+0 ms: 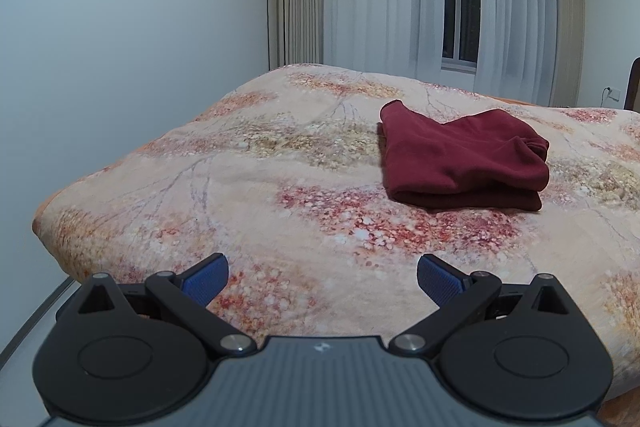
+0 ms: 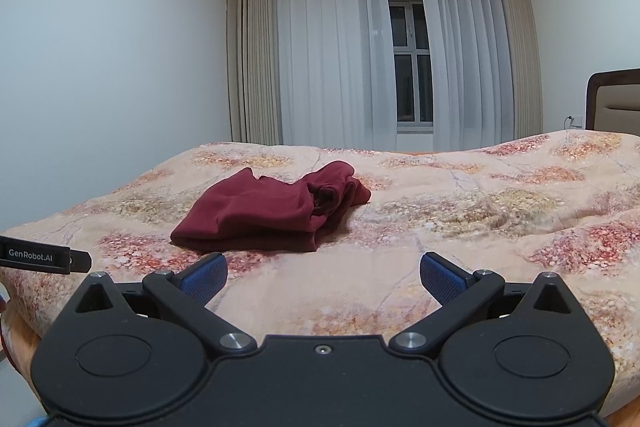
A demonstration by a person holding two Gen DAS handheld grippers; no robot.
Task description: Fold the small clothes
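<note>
A dark red garment [image 1: 464, 163] lies folded into a thick, layered bundle on the floral bedspread [image 1: 280, 195]. In the right wrist view the same garment [image 2: 264, 215] sits left of centre, its bunched end turned toward the right. My left gripper [image 1: 322, 277] hovers over the near part of the bed, open, with nothing between its blue pads [image 1: 204, 281]; the garment is ahead and to the right of it. My right gripper [image 2: 323, 277] is also open and empty, with the garment just ahead and to the left. A black strap [image 2: 40, 259] reading GenRobot.AI pokes in from the left edge.
The bed's left corner [image 1: 52, 223] drops off beside a plain wall. Sheer curtains [image 2: 332, 59] and a dark window [image 2: 410, 63] stand behind the bed. A padded headboard [image 2: 614, 103] rises at the far right, with a wall socket [image 2: 574, 122] next to it.
</note>
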